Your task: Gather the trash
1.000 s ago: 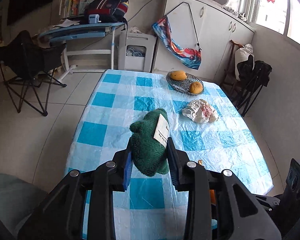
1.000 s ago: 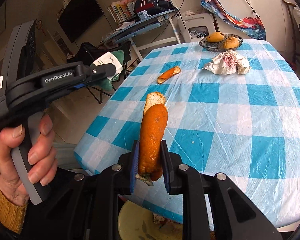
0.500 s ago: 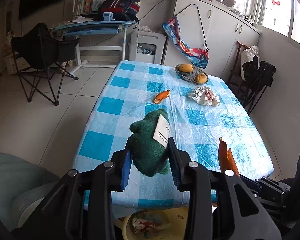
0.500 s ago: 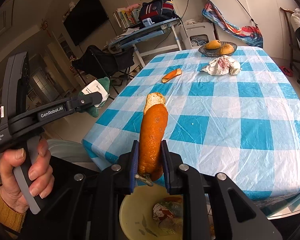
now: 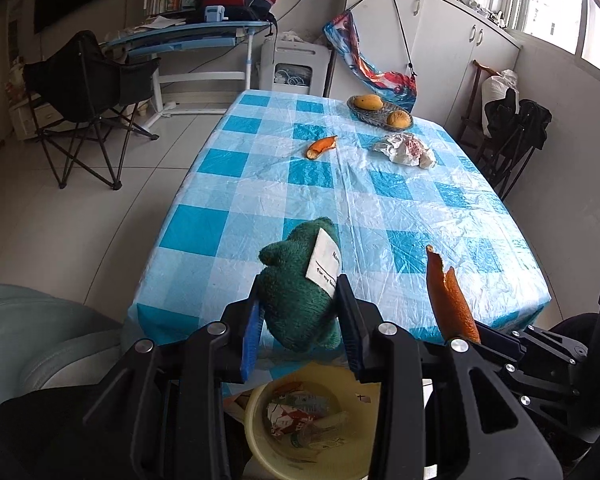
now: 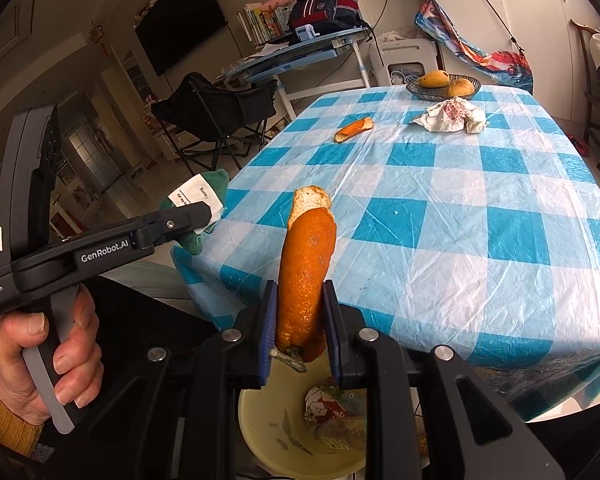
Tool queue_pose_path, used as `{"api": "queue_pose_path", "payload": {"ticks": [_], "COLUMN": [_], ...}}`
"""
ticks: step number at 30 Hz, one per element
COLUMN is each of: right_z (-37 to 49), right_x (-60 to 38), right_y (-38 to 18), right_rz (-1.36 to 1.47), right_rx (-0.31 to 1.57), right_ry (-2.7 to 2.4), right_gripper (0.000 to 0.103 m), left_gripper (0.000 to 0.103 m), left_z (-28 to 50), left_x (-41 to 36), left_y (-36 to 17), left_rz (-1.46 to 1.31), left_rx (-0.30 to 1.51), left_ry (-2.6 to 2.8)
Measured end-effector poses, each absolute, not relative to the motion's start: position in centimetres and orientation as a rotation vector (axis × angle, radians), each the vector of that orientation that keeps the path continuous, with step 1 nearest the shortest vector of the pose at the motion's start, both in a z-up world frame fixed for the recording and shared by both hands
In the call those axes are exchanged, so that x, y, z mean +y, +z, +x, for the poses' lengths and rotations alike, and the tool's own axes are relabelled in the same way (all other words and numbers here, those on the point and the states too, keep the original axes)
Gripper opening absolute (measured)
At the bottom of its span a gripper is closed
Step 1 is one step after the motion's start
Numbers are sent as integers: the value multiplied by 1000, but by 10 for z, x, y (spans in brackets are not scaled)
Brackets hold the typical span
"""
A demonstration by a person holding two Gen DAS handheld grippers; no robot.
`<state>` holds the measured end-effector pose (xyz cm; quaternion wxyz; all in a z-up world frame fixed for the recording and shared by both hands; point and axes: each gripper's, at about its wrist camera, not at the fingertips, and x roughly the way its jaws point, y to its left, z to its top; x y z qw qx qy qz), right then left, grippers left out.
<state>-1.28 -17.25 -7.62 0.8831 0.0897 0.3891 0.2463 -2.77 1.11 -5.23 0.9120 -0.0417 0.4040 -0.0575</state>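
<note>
My right gripper (image 6: 298, 318) is pinching a long orange peel (image 6: 306, 276) upright between its 2 blue pads, directly above the yellow bin (image 6: 268, 428), which sits below the near table edge with crumpled wrappers inside. My left gripper (image 5: 298, 320) is clamped on a green knitted cloth (image 5: 298, 292) with a white tag, also above the bin (image 5: 256, 408). On the checked tablecloth (image 5: 380, 208) I see 1 more peel piece (image 5: 321, 147) and, near it, a crumpled paper wad (image 5: 405, 150) just in front of the fruit basket (image 5: 380, 111).
</note>
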Motion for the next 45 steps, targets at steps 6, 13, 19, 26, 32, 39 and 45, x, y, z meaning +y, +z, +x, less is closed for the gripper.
{"api": "queue_pose_path", "payload": {"ticks": [6,13,19,26,32,39,45], "right_z": [-24,-34,-45,-55,-59,-56,-58], "right_x": [-162,-149,-149,-153,-147,-143,-137], "right_y": [-83,-94,-96,-94,-95,-104,-109], "right_rz": [144,90,66,71,51,24,-11], "right_rx": [836,889,903,901,907,931,942], "right_ry": [525,530,506,459,451,432,429], "right_gripper": [23,26,47,67,73,76,77], "left_gripper": [33,48,66,80,86,88,90], "left_z": [-42,-59,-66,-70,-71,-67,-68], "left_x": [12,10,18,35,46,48,49], "left_y": [-67,-84,-69,-54,-49,-53,-53], "left_rz": [-88,-89,-128,-179,-219,-228,-232], "left_rx": [905,995,925,815,772,773,766], "left_ry": [-119,-134,-121,-34,17,32,42]}}
